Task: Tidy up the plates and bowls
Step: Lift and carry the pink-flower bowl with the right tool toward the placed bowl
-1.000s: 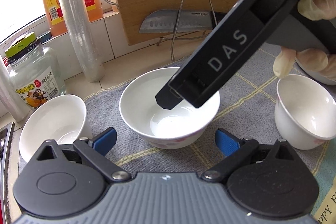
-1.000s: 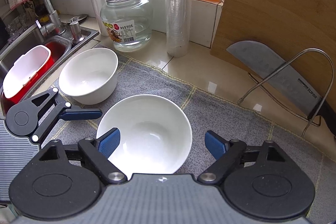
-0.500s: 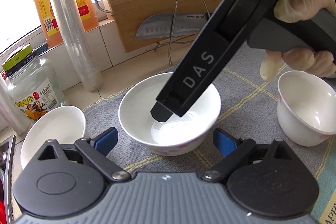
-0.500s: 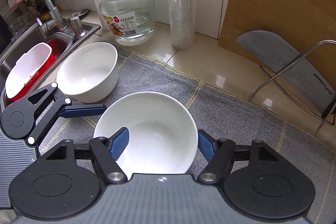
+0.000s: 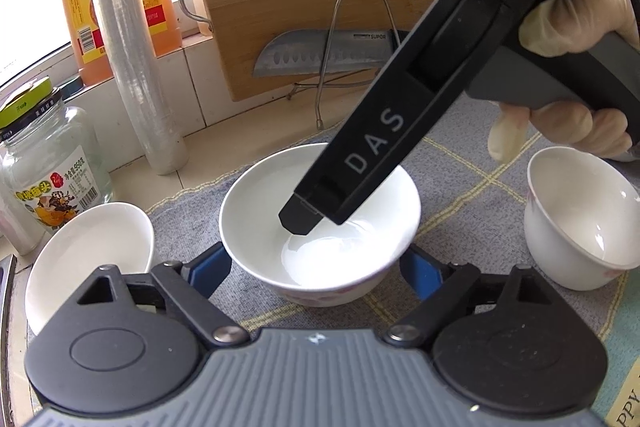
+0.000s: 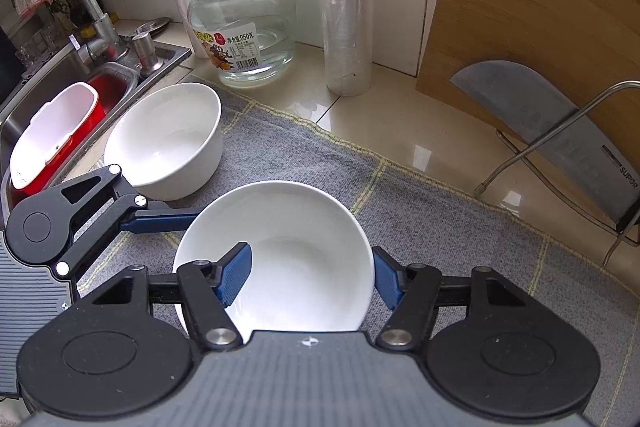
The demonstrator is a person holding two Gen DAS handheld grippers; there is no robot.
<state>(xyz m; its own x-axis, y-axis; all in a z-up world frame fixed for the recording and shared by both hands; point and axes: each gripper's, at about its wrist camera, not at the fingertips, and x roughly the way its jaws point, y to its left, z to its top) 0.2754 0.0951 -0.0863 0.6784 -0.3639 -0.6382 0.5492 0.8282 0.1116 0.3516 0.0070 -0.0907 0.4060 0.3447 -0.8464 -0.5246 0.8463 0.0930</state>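
Right gripper (image 6: 312,277) clamps the middle bowl (image 6: 288,251), one pad inside. Left gripper (image 5: 316,267) closing around it. Only the left view shows the cup (image 5: 580,219) near the mat's (image 5: 460,163) right edge.

Knife (image 5: 324,53) handle hidden behind right tool (image 5: 304,223); cup (image 5: 580,223) cropped.

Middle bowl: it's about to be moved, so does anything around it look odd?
Yes: both grippers work this one bowl. The right gripper has one finger inside the middle bowl, one outside; the left gripper is closing around it too.
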